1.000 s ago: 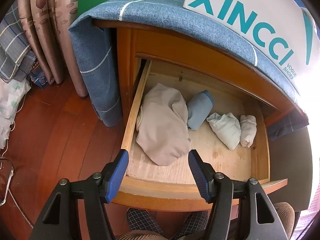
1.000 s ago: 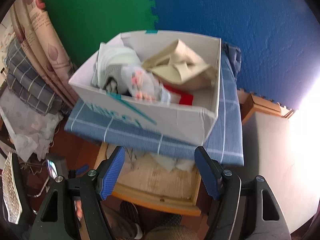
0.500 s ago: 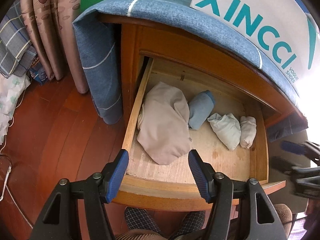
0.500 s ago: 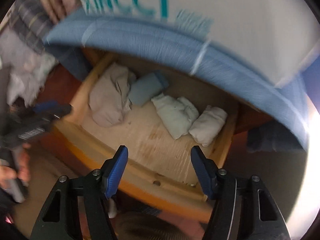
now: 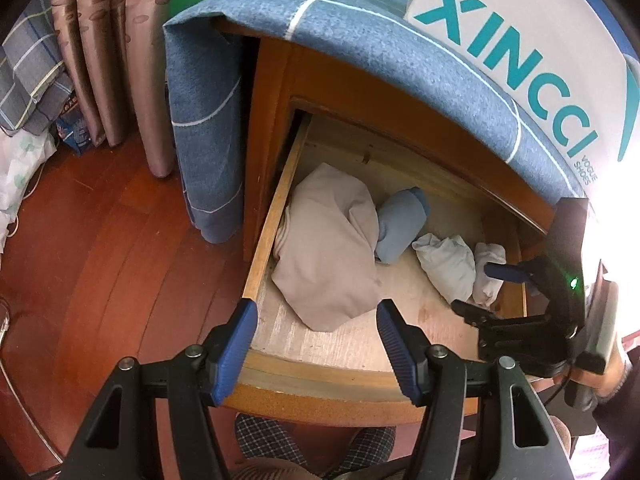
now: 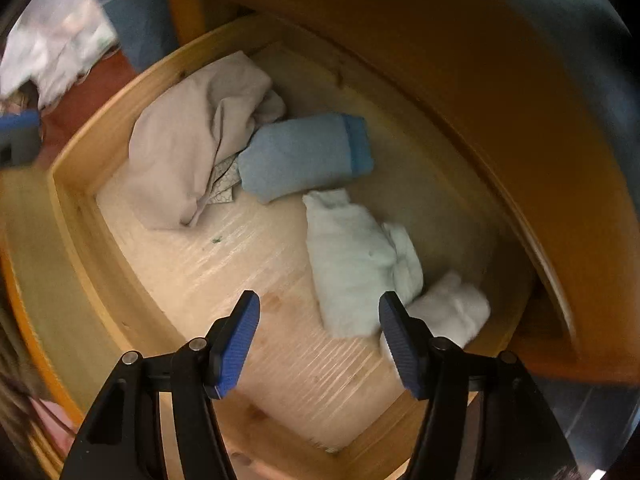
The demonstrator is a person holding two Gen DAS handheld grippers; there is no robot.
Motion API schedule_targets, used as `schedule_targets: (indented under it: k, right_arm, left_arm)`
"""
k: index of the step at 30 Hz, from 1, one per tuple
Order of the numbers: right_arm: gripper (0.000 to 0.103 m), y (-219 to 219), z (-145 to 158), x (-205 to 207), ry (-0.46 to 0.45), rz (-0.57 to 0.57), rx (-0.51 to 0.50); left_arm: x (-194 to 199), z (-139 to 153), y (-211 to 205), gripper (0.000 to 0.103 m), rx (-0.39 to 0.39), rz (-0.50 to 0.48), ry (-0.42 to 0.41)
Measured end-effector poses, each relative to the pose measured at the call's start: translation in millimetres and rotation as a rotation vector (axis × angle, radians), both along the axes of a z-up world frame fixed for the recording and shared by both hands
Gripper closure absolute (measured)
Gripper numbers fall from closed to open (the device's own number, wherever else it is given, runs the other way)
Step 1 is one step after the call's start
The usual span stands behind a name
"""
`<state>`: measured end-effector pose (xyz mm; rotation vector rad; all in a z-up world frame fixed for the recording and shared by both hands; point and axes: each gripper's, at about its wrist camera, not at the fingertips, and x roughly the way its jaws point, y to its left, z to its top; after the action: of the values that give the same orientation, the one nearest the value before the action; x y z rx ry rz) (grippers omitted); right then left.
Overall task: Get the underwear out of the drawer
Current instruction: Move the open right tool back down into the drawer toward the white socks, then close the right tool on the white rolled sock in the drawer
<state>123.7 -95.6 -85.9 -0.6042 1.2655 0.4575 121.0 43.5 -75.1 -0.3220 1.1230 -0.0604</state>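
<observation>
I've got the drawer (image 5: 264, 236) pulled out of the wooden cabinet (image 5: 272, 92), four cloth items lying on its bottom. Beige bundle (image 5: 328, 252) at the left side, blue roll (image 5: 400, 228) just beside it toward the back, touching it. Pale fold (image 5: 444, 264) next, then white roll (image 5: 486, 272) at the right end, those two touching.

L gripper (image 5: 316, 344) hangs over the drawer's front edge, jaws spread, nothing between them; beige bundle shows in the gap but well below.

R gripper (image 6: 318, 336) is inside the drawer at the right end, pointing steeply down, jaws apart, empty. In R wrist view the pale fold (image 6: 352, 264) sits between the fingers' line and the white roll (image 6: 452, 308) is just past the right finger (image 6: 400, 344); can't tell if that pad touches cloth, view is blurred. L wrist view shows the R gripper (image 5: 476, 288) by the white roll, a hand (image 5: 600, 376) behind it.

Blue cloth (image 5: 360, 32) drapes the cabinet top, XINCCI box (image 5: 520, 40) on it. Curtain (image 5: 120, 60) left, over red wood floor (image 5: 100, 260).
</observation>
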Motion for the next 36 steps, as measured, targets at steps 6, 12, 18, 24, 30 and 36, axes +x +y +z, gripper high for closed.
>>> schedule_targets:
  k: [6, 12, 18, 24, 30, 36]
  right_arm:
    - [0.045, 8.4, -21.2, 1.7, 0.001, 0.085, -0.073]
    - [0.043, 14.6, -45.6, 17.9, -0.011, 0.126, -0.142]
    - [0.037, 16.7, -60.2, 32.3, -0.009, 0.134, -0.142]
    - [0.038, 17.3, -67.7, 31.1, -0.018, 0.168, -0.126]
    - [0.057, 11.4, -70.4, 32.9, 0.011, 0.144, -0.143]
    - [0.059, 5.7, -68.0, 26.3, 0.078, 0.107, -0.114]
  left_arm:
    - [0.6, 0.6, -1.5, 0.039, -0.005, -0.001, -0.001]
    - [2.3, -1.4, -0.3, 0.039, -0.014, 0.004, 0.007]
    - [3.2, -3.0, 1.2, 0.039, -0.018, 0.004, 0.014]
    - [5.0, -4.5, 0.6, 0.039, -0.023, 0.002, 0.019]
    - [5.0, -6.2, -1.2, 0.039, -0.013, -0.004, 0.023]
    - [4.8, -7.5, 0.2, 0.039, -0.018, 0.000, 0.026]
